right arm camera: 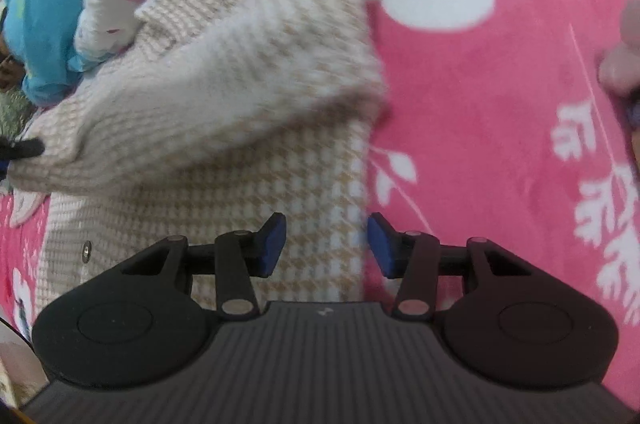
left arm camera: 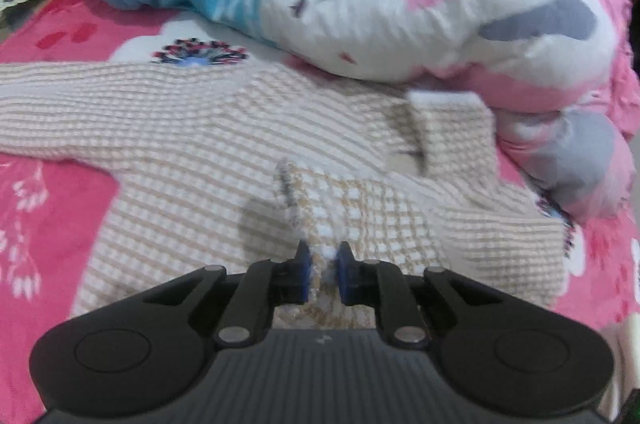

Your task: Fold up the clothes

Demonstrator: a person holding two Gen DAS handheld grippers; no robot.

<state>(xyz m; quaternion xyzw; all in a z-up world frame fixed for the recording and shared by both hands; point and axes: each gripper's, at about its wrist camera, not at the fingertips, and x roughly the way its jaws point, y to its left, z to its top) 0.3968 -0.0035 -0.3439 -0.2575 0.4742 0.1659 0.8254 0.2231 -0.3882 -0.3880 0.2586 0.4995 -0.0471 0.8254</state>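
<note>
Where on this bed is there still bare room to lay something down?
Bare pink bedsheet lies right of the sweater, and a patch under its outstretched sleeve. The far side is crowded with a heaped quilt.

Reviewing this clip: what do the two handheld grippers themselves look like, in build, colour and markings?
Both match. The left gripper and right gripper each have a matte black body with a ribbed grey centre panel bearing a small pale logo, round black caps either side, black linkage arms with silver pivot pins, and jaws faced with blue pads. No cables or sleeves show.
</note>
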